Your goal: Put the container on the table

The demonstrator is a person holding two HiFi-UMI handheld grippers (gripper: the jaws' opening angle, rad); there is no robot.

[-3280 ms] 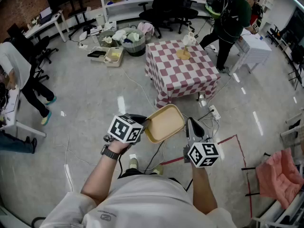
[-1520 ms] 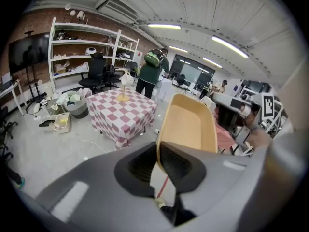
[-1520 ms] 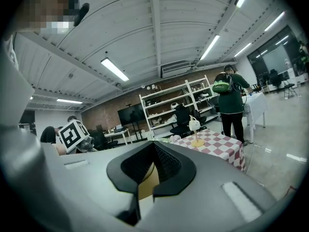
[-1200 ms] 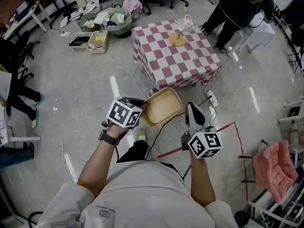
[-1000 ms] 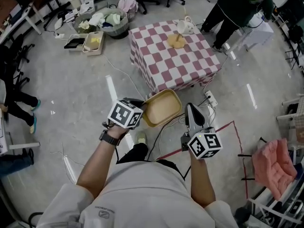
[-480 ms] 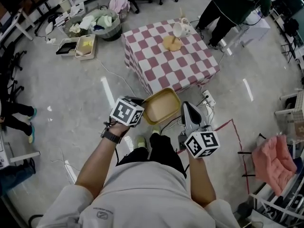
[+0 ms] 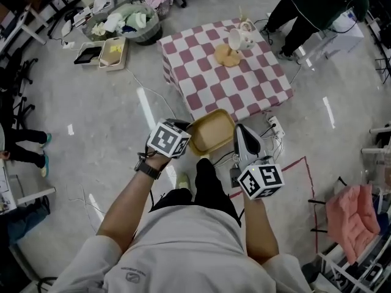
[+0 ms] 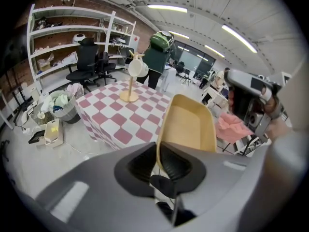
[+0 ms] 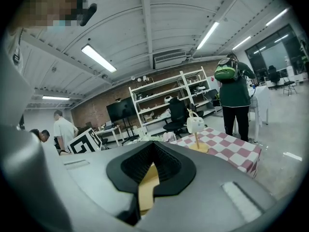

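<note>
Head view: table (image 7: 208,78) now nearer container (image 7: 211,132).

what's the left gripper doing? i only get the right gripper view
observer: The left gripper is shut on the container, pinching its rim.
operator: is it over the table yet
observer: Not yet. The head view shows it just short of the table, at the near edge and above the floor.
operator: anything down there
observer: A power strip lies on the floor by that edge.
</note>
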